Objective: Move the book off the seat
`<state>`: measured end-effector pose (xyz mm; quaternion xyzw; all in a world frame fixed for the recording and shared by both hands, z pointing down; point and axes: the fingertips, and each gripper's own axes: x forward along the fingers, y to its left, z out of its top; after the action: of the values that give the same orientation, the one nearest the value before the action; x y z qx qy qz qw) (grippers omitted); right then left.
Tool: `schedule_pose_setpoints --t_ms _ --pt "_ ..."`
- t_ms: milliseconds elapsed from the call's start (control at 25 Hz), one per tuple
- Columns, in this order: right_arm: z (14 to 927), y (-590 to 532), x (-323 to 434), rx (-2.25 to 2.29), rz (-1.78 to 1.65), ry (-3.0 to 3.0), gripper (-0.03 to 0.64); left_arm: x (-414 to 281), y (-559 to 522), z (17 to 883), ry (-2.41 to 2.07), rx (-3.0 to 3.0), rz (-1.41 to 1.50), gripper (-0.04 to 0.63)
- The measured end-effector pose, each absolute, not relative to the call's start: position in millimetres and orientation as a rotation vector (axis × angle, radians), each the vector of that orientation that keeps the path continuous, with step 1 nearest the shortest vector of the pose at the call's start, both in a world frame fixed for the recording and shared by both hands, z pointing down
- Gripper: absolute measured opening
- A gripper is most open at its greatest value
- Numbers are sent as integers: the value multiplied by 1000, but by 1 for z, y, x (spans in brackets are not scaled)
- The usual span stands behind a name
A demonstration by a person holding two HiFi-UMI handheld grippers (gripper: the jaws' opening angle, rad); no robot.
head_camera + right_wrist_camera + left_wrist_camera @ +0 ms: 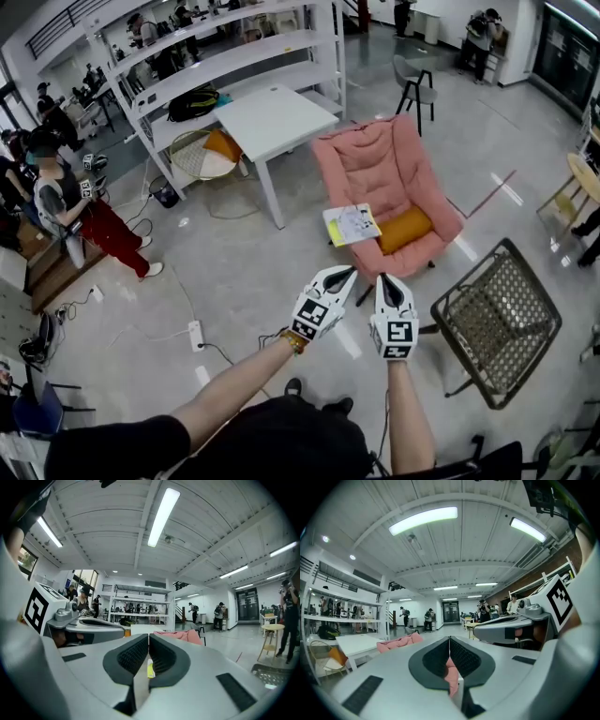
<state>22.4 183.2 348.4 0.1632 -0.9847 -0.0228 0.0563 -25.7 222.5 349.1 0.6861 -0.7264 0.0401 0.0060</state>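
A yellow-and-white book [352, 224] lies on the front left of the seat of a pink padded chair [384, 167], next to an orange cushion [404, 229]. Both grippers hover side by side over the floor, short of the chair. My left gripper [348, 272] points at the chair's front and is shut with nothing in it; the pink chair [398, 642] shows past its jaws. My right gripper [387, 281] is shut and empty too, and a sliver of the yellow book [150, 669] shows between its pads from afar.
A white table [272, 120] and white shelving [216, 56] stand left of the chair. A dark mesh chair [497, 317] lies tilted at the right. A power strip and cables [196, 335] lie on the floor at the left. Several people stand around the hall.
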Motion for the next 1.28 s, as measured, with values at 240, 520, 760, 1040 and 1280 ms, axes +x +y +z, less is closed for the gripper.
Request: schedule_pose_setpoints --t_ms 240,520,760,1040,1280 --pt "353 182 20 417 -48 -3004 15 -26 226 358 -2300 2088 156 12" --pt "351 181 22 340 -20 -3017 15 -23 232 357 -2346 2016 174 12" --pt "352 184 20 265 -14 -3021 15 -23 231 360 -2370 1973 187 12" --pt "377 180 2 250 -15 -2987 15 -45 226 380 -2358 1967 166 12" --pt "393 178 -30 264 -28 -2947 15 -83 225 398 -2332 1985 142 12"
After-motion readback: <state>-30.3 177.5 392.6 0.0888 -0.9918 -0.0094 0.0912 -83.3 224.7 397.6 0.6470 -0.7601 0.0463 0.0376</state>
